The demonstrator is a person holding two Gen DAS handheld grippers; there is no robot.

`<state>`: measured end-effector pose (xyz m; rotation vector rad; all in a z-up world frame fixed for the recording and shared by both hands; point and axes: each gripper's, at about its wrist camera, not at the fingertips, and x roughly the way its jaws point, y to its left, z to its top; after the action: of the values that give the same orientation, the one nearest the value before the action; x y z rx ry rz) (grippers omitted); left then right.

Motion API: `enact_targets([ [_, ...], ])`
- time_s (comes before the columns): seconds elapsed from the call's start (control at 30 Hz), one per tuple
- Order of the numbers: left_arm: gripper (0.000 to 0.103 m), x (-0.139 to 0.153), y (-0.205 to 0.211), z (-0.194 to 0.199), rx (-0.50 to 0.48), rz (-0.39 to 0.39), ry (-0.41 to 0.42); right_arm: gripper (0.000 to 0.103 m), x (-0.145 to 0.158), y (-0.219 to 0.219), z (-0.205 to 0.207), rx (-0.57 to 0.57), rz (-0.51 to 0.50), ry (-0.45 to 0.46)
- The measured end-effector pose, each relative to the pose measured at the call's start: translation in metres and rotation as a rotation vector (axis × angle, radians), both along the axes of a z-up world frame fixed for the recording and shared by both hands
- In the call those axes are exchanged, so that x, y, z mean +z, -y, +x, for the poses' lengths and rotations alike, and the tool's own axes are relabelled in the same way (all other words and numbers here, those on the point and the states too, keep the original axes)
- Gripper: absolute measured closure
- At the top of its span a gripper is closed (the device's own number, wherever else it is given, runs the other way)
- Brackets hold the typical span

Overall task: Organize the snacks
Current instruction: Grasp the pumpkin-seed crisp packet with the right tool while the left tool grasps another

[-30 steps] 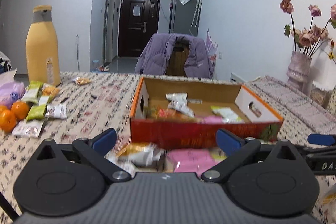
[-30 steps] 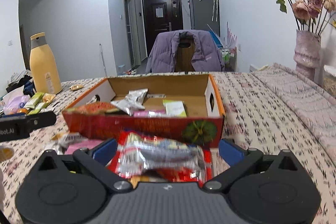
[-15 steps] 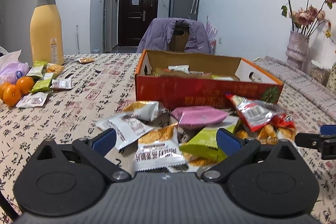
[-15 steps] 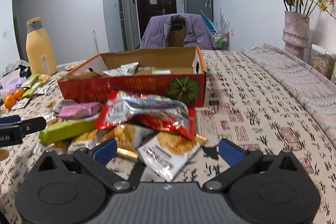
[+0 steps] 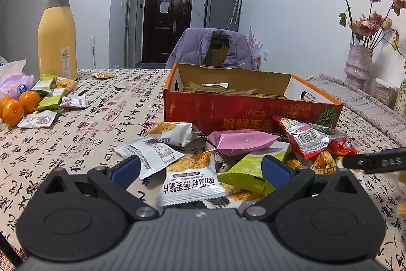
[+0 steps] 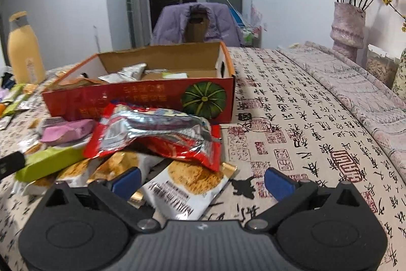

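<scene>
A red cardboard box point(image 5: 251, 116) point(image 6: 142, 103) with a pumpkin print stands on the table and holds a few snack packets. In front of it lies a pile of snacks: a pink packet point(image 5: 243, 142) point(image 6: 67, 132), a red and silver bag point(image 5: 308, 139) point(image 6: 157, 133), a green packet point(image 5: 253, 174) point(image 6: 50, 163) and white oat-crisp packets point(image 5: 191, 182) point(image 6: 187, 191). My left gripper point(image 5: 200, 166) is open, low over the pile's near edge. My right gripper point(image 6: 201, 180) is open over a white packet at the pile's right side.
A yellow thermos point(image 5: 57, 34) stands at the back left. Oranges point(image 5: 19, 106) and more green and white packets point(image 5: 48, 98) lie at the left. A vase of dried roses point(image 6: 347, 27) stands at the right. A chair with a purple jacket point(image 5: 212, 47) is behind the table.
Both grippers have pulled back from the box and dropped lower toward the table. The snack pile in front of the box now lies between and ahead of the fingers.
</scene>
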<state>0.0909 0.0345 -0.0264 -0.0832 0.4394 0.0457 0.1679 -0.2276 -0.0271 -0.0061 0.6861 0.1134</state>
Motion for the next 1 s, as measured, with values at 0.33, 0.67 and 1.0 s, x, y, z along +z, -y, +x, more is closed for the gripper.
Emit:
enact_targets([
  [0.33, 0.0, -0.001, -0.006, 0.0, 0.001, -0.033, -0.003, 0.002, -0.019, -0.006, 0.022, -0.041, -0.02, -0.083],
  [0.67, 0.0, -0.001, -0.007, 0.0, 0.004, -0.038, 0.002, 0.038, -0.017, 0.015, -0.004, -0.005, -0.004, -0.018],
  [1.0, 0.0, -0.002, -0.007, -0.001, 0.005, -0.038, -0.002, 0.032, -0.008, 0.001, 0.019, 0.084, -0.072, -0.006],
])
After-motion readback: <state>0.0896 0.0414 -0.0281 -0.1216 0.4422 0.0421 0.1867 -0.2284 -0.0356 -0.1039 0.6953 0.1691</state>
